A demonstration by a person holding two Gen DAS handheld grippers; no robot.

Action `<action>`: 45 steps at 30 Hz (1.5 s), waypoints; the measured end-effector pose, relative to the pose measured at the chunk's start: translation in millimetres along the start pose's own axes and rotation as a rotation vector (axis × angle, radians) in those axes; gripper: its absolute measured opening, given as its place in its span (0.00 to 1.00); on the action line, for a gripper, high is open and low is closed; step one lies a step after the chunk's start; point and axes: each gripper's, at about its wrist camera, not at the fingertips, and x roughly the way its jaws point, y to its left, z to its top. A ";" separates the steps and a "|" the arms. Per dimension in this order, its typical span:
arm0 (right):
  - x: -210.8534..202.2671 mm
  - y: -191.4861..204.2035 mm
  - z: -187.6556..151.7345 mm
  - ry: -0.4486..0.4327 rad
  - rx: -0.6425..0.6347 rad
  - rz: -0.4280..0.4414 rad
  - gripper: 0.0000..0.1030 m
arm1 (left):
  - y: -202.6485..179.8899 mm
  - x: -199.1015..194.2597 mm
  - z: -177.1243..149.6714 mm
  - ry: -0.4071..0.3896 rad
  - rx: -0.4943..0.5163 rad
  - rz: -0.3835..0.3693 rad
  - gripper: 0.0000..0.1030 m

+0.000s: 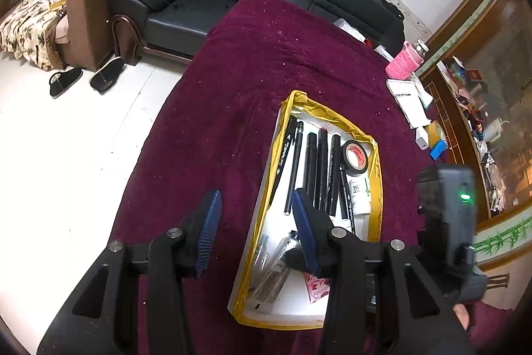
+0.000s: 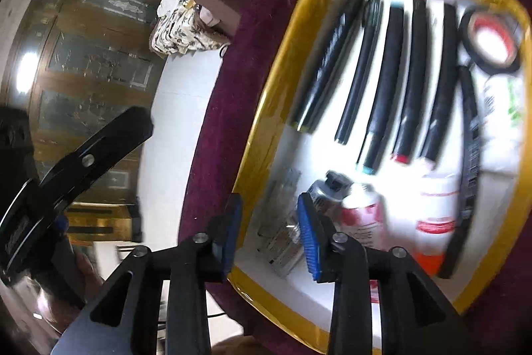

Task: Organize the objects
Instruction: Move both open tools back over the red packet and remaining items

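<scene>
Both grippers, left (image 1: 256,222) and right (image 2: 269,230), hung with jaws apart and empty over the tray's (image 1: 375,188) near end, where pens (image 1: 321,168), tape (image 1: 355,157) and tubes (image 2: 360,218) lay packed. In so crowded a tray, a descending finger could have nudged a neighbour or caught the yellow rim.

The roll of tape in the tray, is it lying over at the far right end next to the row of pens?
Yes, the roll of tape lies in the tray's far right corner, just right of the pens.
</scene>
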 end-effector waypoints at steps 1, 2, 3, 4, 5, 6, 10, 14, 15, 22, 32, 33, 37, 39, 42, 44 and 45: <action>-7.3 3.3 -0.3 -0.026 -0.022 -0.031 0.34 | -2.2 -0.1 0.2 -0.005 0.004 0.006 0.42; -11.4 7.0 0.9 -0.046 -0.035 -0.053 0.38 | -4.0 0.3 0.2 -0.009 0.007 0.010 0.42; -20.9 11.7 1.0 -0.084 -0.059 -0.099 0.40 | -6.0 0.9 0.3 -0.012 0.010 0.012 0.42; -26.9 13.7 1.1 -0.109 -0.074 -0.135 0.42 | -7.1 1.4 -0.3 -0.014 0.011 0.013 0.42; -32.1 15.8 0.8 -0.133 -0.088 -0.174 0.43 | -8.4 2.3 -0.7 -0.015 0.013 0.014 0.42; -39.1 16.2 -0.1 -0.159 -0.099 -0.217 0.43 | -10.9 3.8 -1.0 -0.014 0.016 0.014 0.42; -60.7 12.9 -2.6 -0.238 -0.121 -0.390 0.44 | -21.5 8.1 -2.9 -0.007 0.031 0.003 0.42; -88.1 -2.5 -11.6 -0.298 -0.126 -0.508 0.44 | -37.5 10.0 -6.0 -0.005 0.042 -0.007 0.42; -100.5 -9.4 -19.9 -0.308 -0.125 -0.528 0.44 | -41.9 9.4 -7.5 -0.006 0.043 -0.010 0.42; -140.6 -33.0 -38.0 -0.367 -0.117 -0.596 0.44 | -81.3 0.9 -19.6 -0.025 0.059 -0.008 0.42; -194.3 -57.3 -70.0 -0.453 -0.148 -0.621 0.45 | -144.7 8.4 -42.8 -0.019 0.088 -0.024 0.41; -199.2 -60.0 -73.5 -0.459 -0.155 -0.629 0.46 | -151.0 10.0 -45.2 -0.017 0.091 -0.026 0.41; -217.9 -71.9 -86.7 -0.485 -0.168 -0.654 0.51 | -175.4 18.2 -53.5 -0.006 0.103 -0.035 0.41; -226.2 -79.7 -92.8 -0.493 -0.169 -0.670 0.52 | -186.6 23.2 -57.8 0.002 0.108 -0.037 0.41; -236.1 -93.4 -99.9 -0.492 -0.161 -0.681 0.52 | -204.4 30.9 -65.0 0.015 0.117 -0.040 0.41; -241.7 -102.3 -103.9 -0.493 -0.152 -0.681 0.52 | -215.6 35.9 -68.3 0.021 0.125 -0.040 0.41; -245.0 -107.4 -106.1 -0.493 -0.147 -0.681 0.52 | -220.9 38.3 -69.9 0.024 0.130 -0.039 0.41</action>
